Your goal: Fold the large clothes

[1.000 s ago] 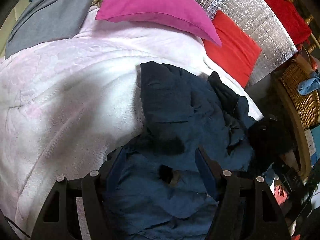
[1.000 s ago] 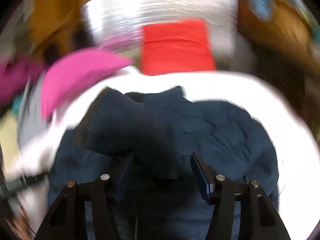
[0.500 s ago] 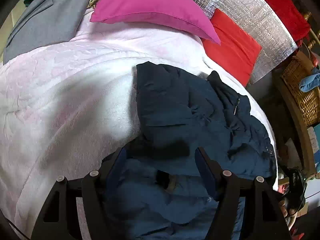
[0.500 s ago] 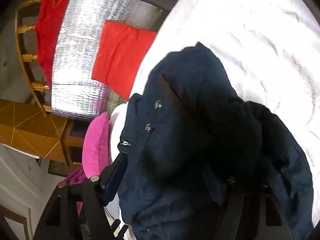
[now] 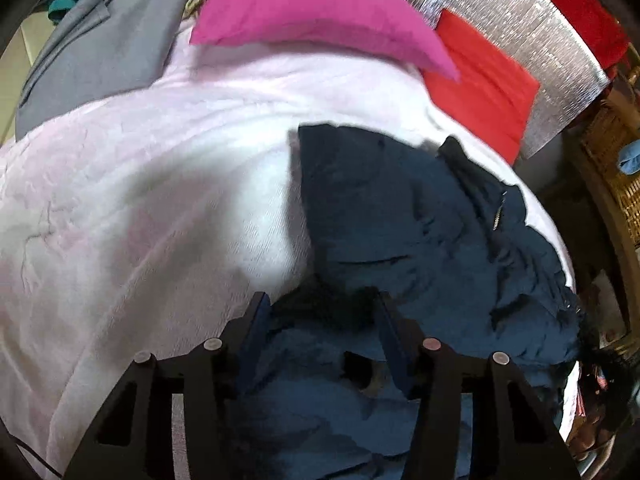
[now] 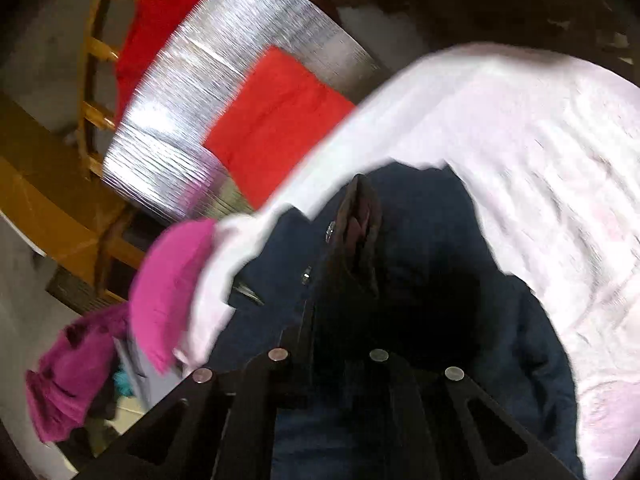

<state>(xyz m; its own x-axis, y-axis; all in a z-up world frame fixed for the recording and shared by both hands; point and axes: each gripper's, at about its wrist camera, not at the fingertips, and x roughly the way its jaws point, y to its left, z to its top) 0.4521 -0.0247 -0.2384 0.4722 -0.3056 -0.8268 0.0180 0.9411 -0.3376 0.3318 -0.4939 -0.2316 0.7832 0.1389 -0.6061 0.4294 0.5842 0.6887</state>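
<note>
On the pale pink quilt (image 5: 132, 184) lies the dark navy jacket (image 5: 404, 216), bunched and half doubled over on itself. In the left wrist view its long axis runs from about 5 o'clock, beneath the tool, up toward 12 o'clock, where a squared, flat-folded edge points at the magenta pillow (image 5: 316, 4). A ridge carrying the zipper (image 5: 499, 216) slants along the jacket's 2 o'clock side, toward the red cushion (image 5: 480, 80) and the silver quilted panel (image 5: 516, 20) behind it.

The left gripper (image 5: 320, 304) hangs low over the jacket's near end with its jaws spread wide; navy cloth fills the gap between them, but neither finger (image 5: 256, 320) visibly presses it.

In the right wrist view, which is motion-blurred, the jacket (image 6: 432, 248) rises from 6 o'clock to a rounded top near 12 o'clock, metal snaps (image 6: 306, 274) along its 10 o'clock edge. The right gripper (image 6: 344, 312) has its jaws drawn narrow, pinching a dark fold of the jacket that stands up between them.

A grey garment (image 5: 104, 48) lies at 10 o'clock on the quilt, and a wicker basket (image 5: 624, 176) stands at 3 o'clock.
</note>
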